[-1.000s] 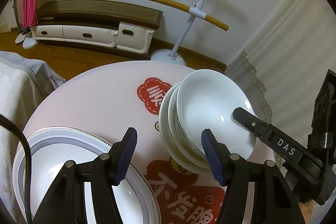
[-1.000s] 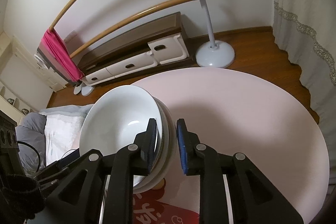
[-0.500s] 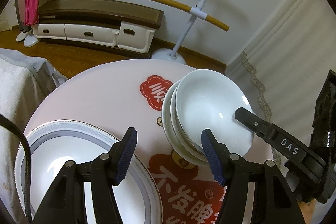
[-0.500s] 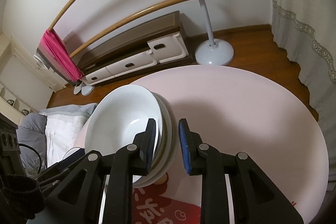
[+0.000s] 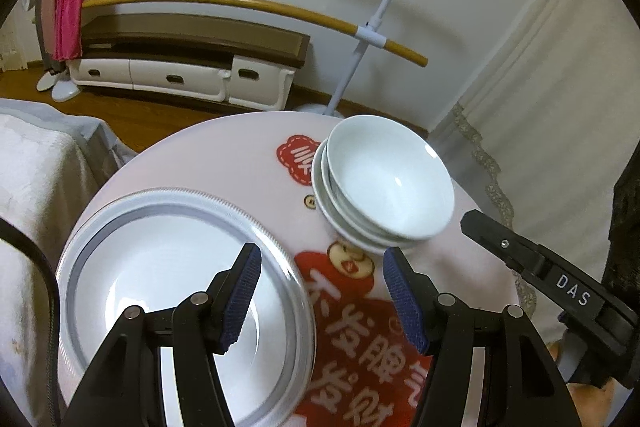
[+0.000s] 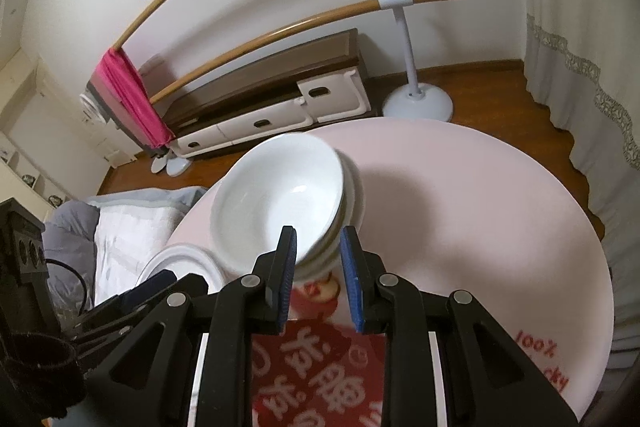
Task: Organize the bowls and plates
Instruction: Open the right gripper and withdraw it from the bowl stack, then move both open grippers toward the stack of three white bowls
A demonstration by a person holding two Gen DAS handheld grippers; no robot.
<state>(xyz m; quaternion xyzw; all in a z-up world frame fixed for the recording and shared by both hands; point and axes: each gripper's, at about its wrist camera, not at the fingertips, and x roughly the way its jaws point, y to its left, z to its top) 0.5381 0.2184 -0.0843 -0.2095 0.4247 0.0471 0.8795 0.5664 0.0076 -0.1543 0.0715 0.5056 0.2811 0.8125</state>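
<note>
Bowls nested, both grippers clear of them

The stack of white bowls sits beside the grey-rimmed plate on the round pink table. The left gripper hangs half-spread and empty; the right gripper, narrowly parted, grips nothing. Stacking looks finished; next probably any leftover dish.

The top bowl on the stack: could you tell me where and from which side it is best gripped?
Grip the top bowl by its rim, one finger inside and one outside. It sits tilted in the stack, so its rim toward the right gripper stands clear of the bowls below. Probably come from that near side, where the slightly parted jaws already line up.
</note>
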